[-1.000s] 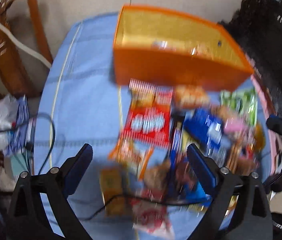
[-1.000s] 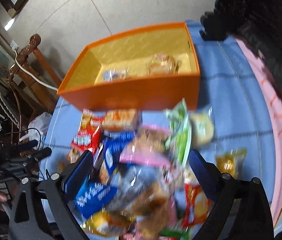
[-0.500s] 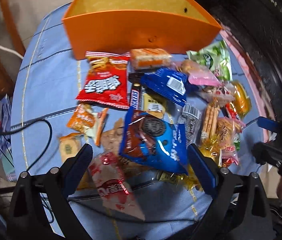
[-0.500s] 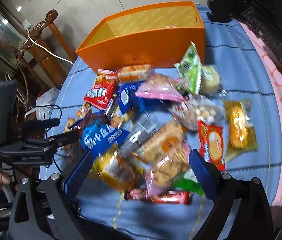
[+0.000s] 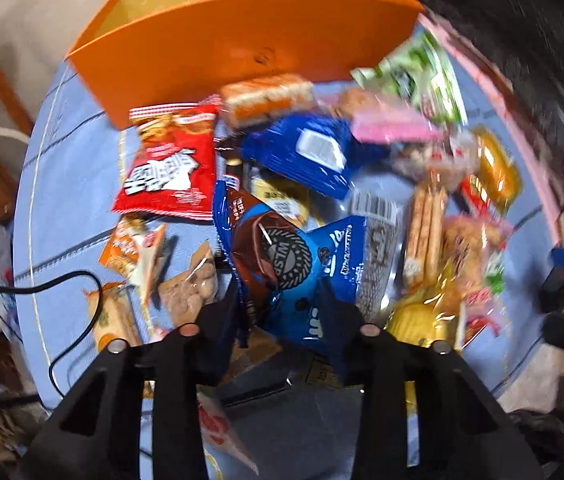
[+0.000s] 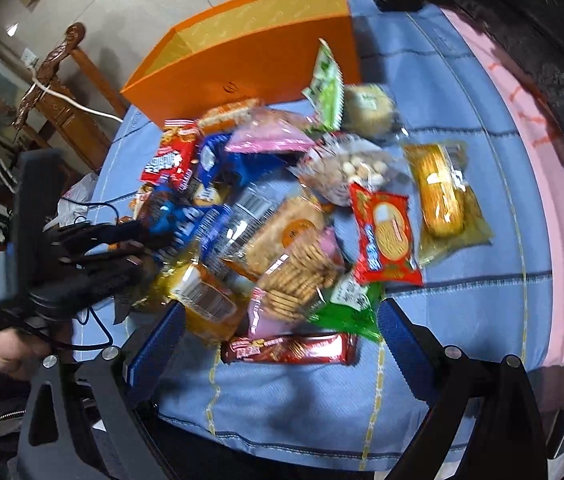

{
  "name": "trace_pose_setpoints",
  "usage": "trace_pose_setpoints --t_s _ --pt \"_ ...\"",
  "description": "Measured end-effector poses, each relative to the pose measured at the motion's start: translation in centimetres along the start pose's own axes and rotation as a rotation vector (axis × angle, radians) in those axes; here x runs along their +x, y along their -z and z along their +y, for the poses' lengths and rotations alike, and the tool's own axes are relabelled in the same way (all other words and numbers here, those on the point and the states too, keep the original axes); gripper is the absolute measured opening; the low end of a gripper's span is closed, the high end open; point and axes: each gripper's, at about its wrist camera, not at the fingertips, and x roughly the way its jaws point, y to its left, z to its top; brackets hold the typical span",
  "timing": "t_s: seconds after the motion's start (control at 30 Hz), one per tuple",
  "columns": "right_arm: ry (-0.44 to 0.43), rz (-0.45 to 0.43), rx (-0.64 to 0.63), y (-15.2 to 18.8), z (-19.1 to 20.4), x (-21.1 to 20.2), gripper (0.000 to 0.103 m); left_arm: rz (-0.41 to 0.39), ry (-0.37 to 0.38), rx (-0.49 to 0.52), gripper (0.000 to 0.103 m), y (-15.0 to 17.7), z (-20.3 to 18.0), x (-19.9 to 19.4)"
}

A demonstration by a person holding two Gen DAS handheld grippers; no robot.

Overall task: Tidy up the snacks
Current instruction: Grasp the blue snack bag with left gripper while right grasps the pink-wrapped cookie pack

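Left wrist view: the left gripper (image 5: 282,312) has just been closing its fingers on the blue cookie packet (image 5: 298,268), pinched between them — 1 grab begun, nearly all snacks left piled on the counter (image 6: 462,128). Beyond the fingers, the orange box (image 5: 241,48) hides its contents. The right gripper (image 6: 277,340) gapes, empty, above the red bar (image 6: 290,349).

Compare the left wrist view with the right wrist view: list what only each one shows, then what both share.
Only the left wrist view: the left gripper from behind, its jaws having just been closing, now pinching the blue cookie packet, plus a small orange packet by the black cable.

Only the right wrist view: the right gripper open above a long red bar, and a green packet.

Both: the orange box, red chip bag, pink packet and blue cloth.
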Motion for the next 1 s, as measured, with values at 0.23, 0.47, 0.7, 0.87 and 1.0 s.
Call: trace_pose_setpoints --t_s 0.23,0.47,0.7,0.87,1.0 --pt "0.065 -0.018 0.057 -0.8 -2.2 0.8 0.097 -0.100 0.039 -0.078 0.029 -0.2 2.6 -4.2" --pt "0.037 0.068 -0.057 -1.8 0.4 5.0 0.071 -0.086 0.054 -0.090 0.026 -0.3 3.2 -4.3" --pt "0.047 0.105 -0.113 -3.2 1.2 8.4 0.049 -0.024 0.112 -0.086 0.026 -0.5 3.0 -1.2" --pt "-0.023 0.110 -0.076 -3.2 0.6 7.5 0.043 -0.008 0.119 -0.052 0.025 -0.9 1.6 0.2" --pt "-0.058 0.036 -0.052 -3.5 0.1 4.0 0.038 -0.039 0.126 -0.061 0.020 -1.2 1.6 -0.5"
